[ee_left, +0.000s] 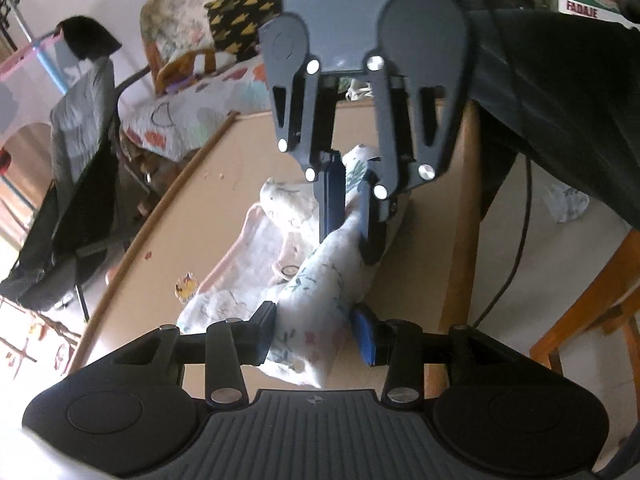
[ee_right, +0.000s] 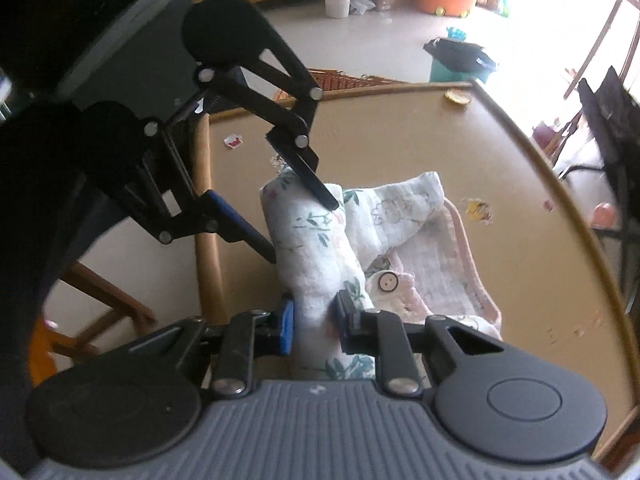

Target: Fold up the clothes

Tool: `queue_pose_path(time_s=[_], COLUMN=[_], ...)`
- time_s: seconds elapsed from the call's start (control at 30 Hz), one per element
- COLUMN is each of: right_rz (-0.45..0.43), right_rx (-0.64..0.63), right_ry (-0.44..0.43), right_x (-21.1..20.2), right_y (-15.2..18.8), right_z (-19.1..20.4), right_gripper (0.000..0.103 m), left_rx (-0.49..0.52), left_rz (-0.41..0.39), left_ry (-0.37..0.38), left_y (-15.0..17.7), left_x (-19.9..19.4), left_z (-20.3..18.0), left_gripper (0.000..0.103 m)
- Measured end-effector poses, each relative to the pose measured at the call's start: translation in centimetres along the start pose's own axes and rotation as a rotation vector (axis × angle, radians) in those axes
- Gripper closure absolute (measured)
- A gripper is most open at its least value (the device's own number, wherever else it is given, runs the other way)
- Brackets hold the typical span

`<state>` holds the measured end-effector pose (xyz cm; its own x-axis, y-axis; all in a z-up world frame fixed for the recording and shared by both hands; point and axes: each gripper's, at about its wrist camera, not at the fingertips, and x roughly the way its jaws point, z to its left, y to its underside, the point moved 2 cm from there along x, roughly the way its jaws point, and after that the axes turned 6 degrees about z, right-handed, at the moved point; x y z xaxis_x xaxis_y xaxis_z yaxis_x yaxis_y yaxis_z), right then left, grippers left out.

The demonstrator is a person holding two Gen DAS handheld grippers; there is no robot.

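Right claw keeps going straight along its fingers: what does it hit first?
The white floral cloth garment: the right claw already pinches its bunched fold, which runs straight ahead. Past that sits the left claw on the same fold, though depth is unclear.

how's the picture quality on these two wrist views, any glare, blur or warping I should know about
Left wrist view: strong fisheye bend along the table edge, blown-out light at the lower left, the garment slightly soft. Right wrist view: window glare whites out the upper right, the opposite left gripper is a dark backlit silhouette, and the table rim curves.
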<state>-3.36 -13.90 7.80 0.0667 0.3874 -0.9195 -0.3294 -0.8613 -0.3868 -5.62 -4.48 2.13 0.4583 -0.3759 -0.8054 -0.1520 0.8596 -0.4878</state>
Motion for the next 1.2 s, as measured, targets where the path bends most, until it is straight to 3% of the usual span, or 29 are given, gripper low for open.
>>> queue_pose_path(time_s=[0.13, 0.33, 0.5, 0.6, 0.77, 1.2], right_rz=[0.013, 0.084, 0.111, 0.105, 0.102, 0.082], right_rx=[0.047, 0.124, 0.189, 0.227, 0.274, 0.311], right_ry=[-0.086, -0.293, -0.373, -0.380, -0.393, -0.353], right_x=[0.0, 0.7, 1.6, 2.0, 2.8, 3.6], right_y=[-0.3, -0.7, -1.2, -1.6, -2.0, -2.1], right_z=[-1.5, -4.5, -7.0, -8.4, -10.5, -13.2], right_gripper=[0.081, 0.081, 0.081, 0.081, 0.081, 0.079], left_rx=[0.020, -0.063, -0.193, -0.268, -0.265, -0.493], left_rz=[0.011, 0.025, 0.050, 0.075, 0.063, -0.010], left_ry=[0.006, 0.182, 0.259, 0.257, 0.200, 0.087], left_y=[-0.1, -0.4, 0.1, 0.7, 1.2, 1.6], left_x=[0.2, -0.4, 0.7, 1.4, 1.6, 1.3], left_z=[-0.2, 0.7, 2.5, 3.6, 3.5, 4.3], left_gripper=[0.061, 0.071, 0.072, 0.066, 0.065, 0.064])
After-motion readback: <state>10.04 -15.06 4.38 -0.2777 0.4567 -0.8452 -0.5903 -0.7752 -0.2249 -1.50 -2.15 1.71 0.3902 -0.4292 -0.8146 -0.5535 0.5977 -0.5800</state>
